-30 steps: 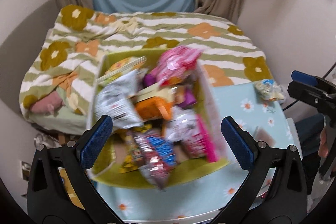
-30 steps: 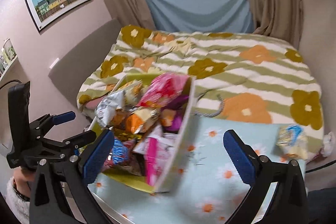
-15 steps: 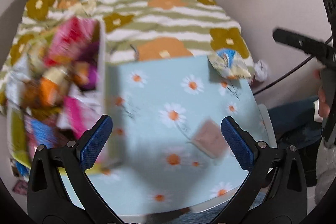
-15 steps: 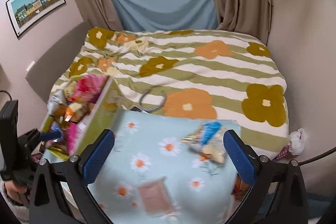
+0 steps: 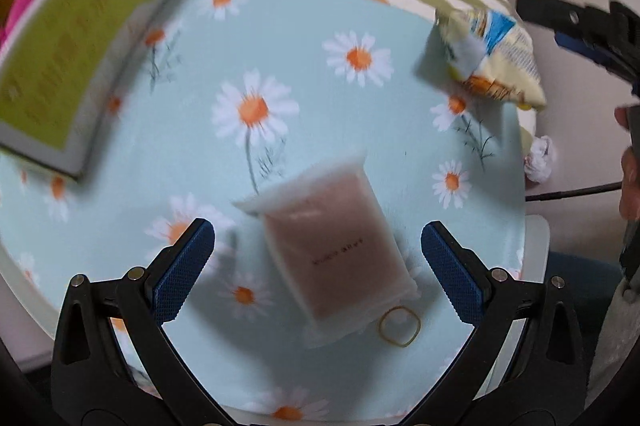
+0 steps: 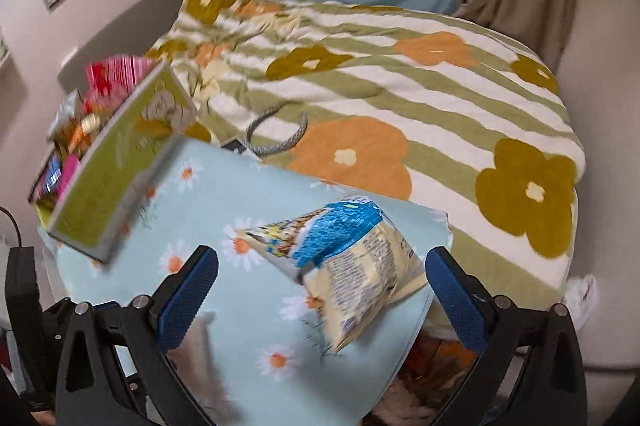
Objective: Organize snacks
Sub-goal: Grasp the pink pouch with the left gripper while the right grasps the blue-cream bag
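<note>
Item: brown packet [image 5: 340, 246], flat, in a clear wrapper with a white sealed border. It lies on the daisy-print tablecloth [image 5: 280, 38], directly ahead of the left gripper [image 5: 318, 268] and between its two blue pads [image 5: 182, 266]. Its long axis runs from upper left to lower right in the left wrist view, so it sits at a slant to the line between the pads rather than square to it. A rubber band [image 5: 400, 321] lies just beside its near right corner.

Left gripper: spread wide, holding nothing, low over the packet. Whether it touches the cloth cannot be told.

Item: chip bag [image 6: 344, 258], blue and pale yellow, puffed, near the bed-side edge of the tablecloth. It lies ahead of the right gripper [image 6: 320, 298], between the right pads [image 6: 188, 292], its long axis slanting from upper left to lower right in that view.

Right gripper: spread wide, holding nothing.

Item: green box [image 6: 116, 166], already full of assorted snack packs, at the far left of the table, well apart from both loose items.

Judgement: each loose snack has its own nearer gripper, packet to the left and bag to the right. A small wrist turn would probably square the left pads to the packet's narrow sides before closing. The box lies leftward of both.
</note>
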